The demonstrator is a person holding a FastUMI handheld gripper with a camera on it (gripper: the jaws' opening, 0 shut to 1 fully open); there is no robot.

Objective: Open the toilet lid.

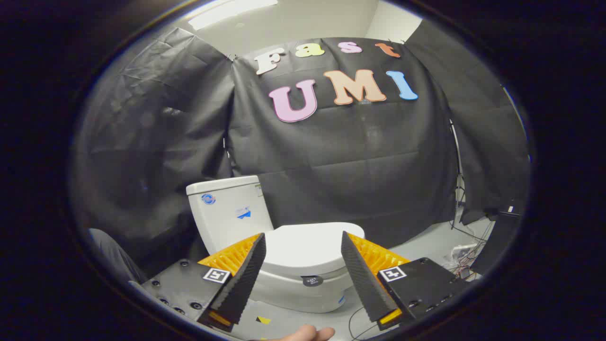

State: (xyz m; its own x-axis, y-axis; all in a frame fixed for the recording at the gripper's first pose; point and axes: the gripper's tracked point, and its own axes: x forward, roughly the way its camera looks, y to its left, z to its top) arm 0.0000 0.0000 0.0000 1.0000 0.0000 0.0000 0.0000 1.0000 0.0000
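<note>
On the pale grey floor (426, 246), against the black cloth wall (341, 156): white toilet (227, 213), its lid (303, 248) down, beyond and between the spread, empty fingers of the gripper (303, 244). Cables (461, 255) lie far right; fingertips, possibly of a hand (307, 334), are cut off below.

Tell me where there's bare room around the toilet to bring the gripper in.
The open gripper has nothing between its fingers; the shut lid lies ahead of them. Bare floor runs from the bowl to the black cloth wall. Another bare strip lies in front of the bowl. Crowded: cables far right; the tank sits close to the cloth.
</note>
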